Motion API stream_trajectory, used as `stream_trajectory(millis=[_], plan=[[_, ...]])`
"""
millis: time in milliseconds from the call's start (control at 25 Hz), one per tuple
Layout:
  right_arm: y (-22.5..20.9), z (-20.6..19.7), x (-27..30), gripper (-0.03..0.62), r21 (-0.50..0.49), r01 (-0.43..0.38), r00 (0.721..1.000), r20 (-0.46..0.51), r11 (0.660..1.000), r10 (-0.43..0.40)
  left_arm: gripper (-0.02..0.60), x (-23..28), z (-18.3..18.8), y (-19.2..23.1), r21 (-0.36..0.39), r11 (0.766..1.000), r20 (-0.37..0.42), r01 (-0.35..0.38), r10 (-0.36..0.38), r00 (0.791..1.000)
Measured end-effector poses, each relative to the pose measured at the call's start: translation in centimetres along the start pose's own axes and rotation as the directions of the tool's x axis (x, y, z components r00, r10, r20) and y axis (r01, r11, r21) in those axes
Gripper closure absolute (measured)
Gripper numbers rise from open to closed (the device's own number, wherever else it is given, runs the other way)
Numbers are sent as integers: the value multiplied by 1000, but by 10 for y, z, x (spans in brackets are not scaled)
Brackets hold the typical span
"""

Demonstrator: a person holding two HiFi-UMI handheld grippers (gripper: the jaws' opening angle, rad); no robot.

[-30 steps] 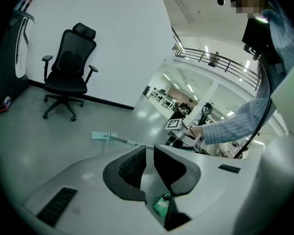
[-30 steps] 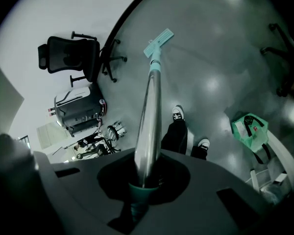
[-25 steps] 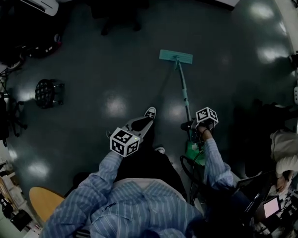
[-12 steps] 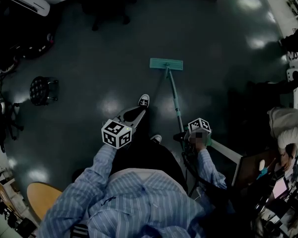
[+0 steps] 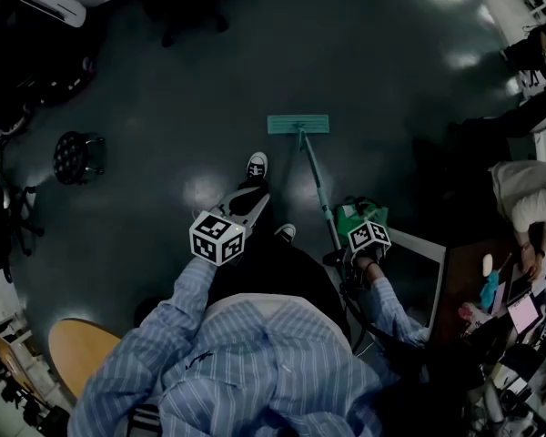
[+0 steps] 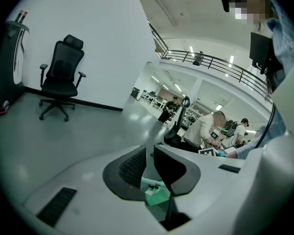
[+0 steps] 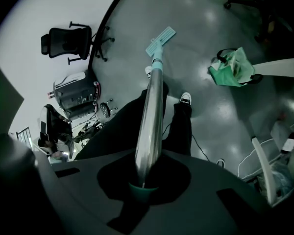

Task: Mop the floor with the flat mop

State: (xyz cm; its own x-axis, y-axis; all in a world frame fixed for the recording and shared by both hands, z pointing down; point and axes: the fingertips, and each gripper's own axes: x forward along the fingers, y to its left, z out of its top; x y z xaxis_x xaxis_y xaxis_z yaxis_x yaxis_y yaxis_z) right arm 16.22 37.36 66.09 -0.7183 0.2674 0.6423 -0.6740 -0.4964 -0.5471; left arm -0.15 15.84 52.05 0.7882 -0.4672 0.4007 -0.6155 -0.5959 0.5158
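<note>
Pulled mop head [image 5: 298,124] nearer the shoe [image 5: 257,165]. Pinching its pole [image 7: 152,116] with the right gripper [image 7: 144,180]. Holding nothing in the nearly closed left gripper [image 6: 148,168]. Lots of floor [image 5: 391,80] left.

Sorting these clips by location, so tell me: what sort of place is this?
Probably an open-plan office or lab: an office chair stands by the wall, people work at cluttered desks, and a railed walkway runs overhead.
</note>
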Motion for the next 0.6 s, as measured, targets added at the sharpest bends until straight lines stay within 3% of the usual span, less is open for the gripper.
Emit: stream_trajectory(millis=[320,600], plan=[[-49,-61,-11,574,-40,88,995,-50,995,-90,529,-13,-24,-34,39,999,-10,25,-24,1000],[-64,-99,-8,573,-43,68,994,-83,997,-72,530,-21,-28,-41,74,997,-7,24,-24,1000]])
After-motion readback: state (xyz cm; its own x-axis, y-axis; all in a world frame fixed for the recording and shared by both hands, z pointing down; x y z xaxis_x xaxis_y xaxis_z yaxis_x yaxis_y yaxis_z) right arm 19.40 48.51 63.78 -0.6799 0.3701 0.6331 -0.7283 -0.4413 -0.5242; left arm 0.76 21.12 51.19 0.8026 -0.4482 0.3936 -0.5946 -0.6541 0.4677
